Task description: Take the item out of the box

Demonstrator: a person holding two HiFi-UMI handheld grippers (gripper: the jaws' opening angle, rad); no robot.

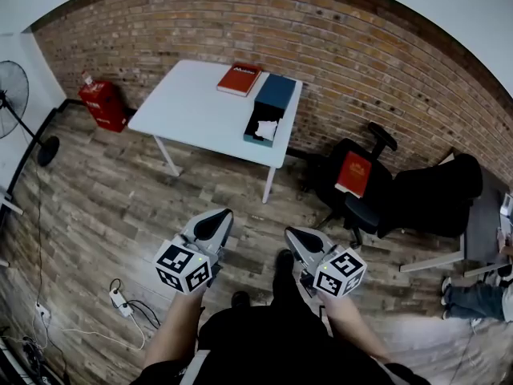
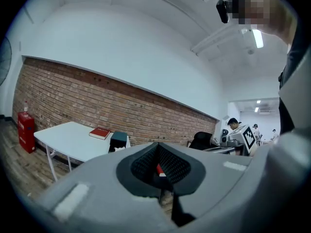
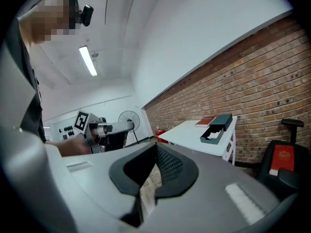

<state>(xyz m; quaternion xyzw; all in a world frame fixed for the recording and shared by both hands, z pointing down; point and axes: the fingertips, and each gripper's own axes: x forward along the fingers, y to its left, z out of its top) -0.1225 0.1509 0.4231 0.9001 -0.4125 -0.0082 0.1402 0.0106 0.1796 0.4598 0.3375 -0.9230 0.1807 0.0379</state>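
A teal box [image 1: 262,123] lies open on the white table [image 1: 192,107] across the room, its lid [image 1: 276,92] resting behind it. A white item [image 1: 268,128] shows inside it. Both grippers are held low in front of me over the wooden floor, far from the table. My left gripper [image 1: 216,219] has its jaws pressed together with nothing in them. My right gripper [image 1: 295,236] is shut and empty as well. The left gripper view shows the box [image 2: 118,139] small on the table, and the right gripper view shows the box [image 3: 217,127] at mid right.
A red book [image 1: 239,79] lies on the table beside the box. A black office chair [image 1: 361,184] with a red book on it stands right of the table. A red case [image 1: 103,103] and a fan [image 1: 12,95] stand at left. A power strip [image 1: 120,299] lies on the floor.
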